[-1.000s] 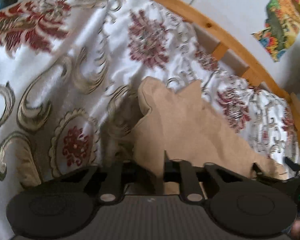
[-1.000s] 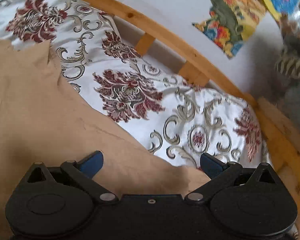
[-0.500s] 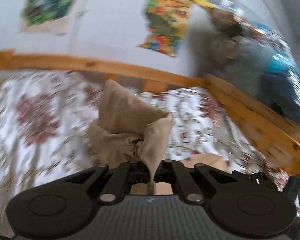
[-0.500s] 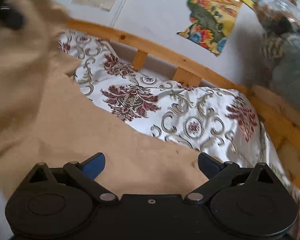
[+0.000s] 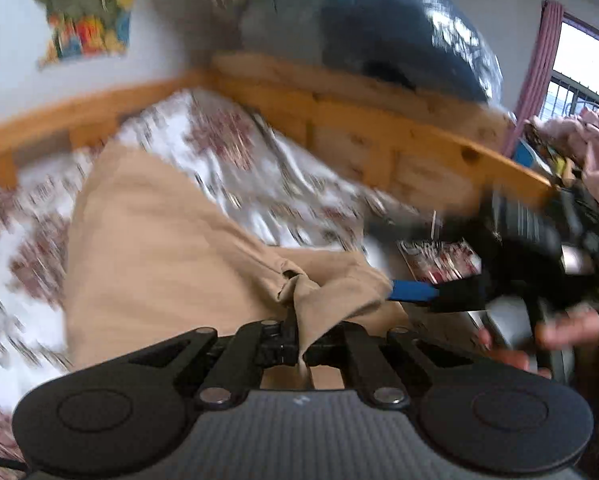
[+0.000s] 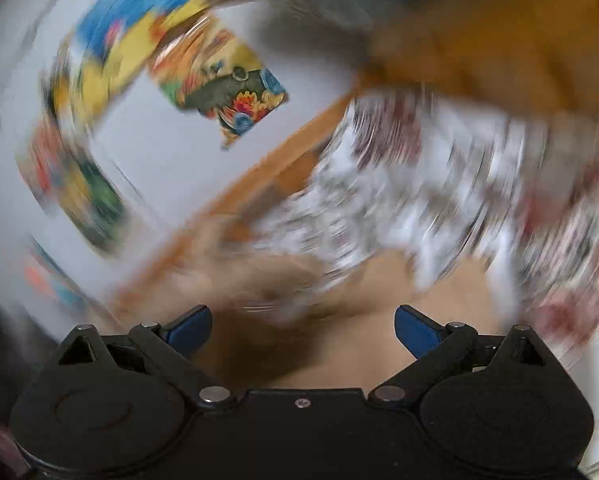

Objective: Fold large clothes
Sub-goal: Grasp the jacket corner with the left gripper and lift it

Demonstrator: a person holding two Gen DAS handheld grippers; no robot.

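Observation:
A tan garment lies across the white floral bedspread. My left gripper is shut on a bunched edge of this garment and holds it up at the near side. My right gripper is open, its blue-tipped fingers spread wide above the tan cloth, with nothing between them. The right gripper also shows in the left wrist view, close to the right of the held edge. The right wrist view is badly blurred.
A wooden bed rail runs along the far side and the right. Bright posters hang on the white wall. A dark and blue pile sits past the rail. A window is at the far right.
My left gripper has swung to the right with the garment edge, from over the bed's middle toward its right end. My right gripper, still open, has rolled sharply and come close to the left one.

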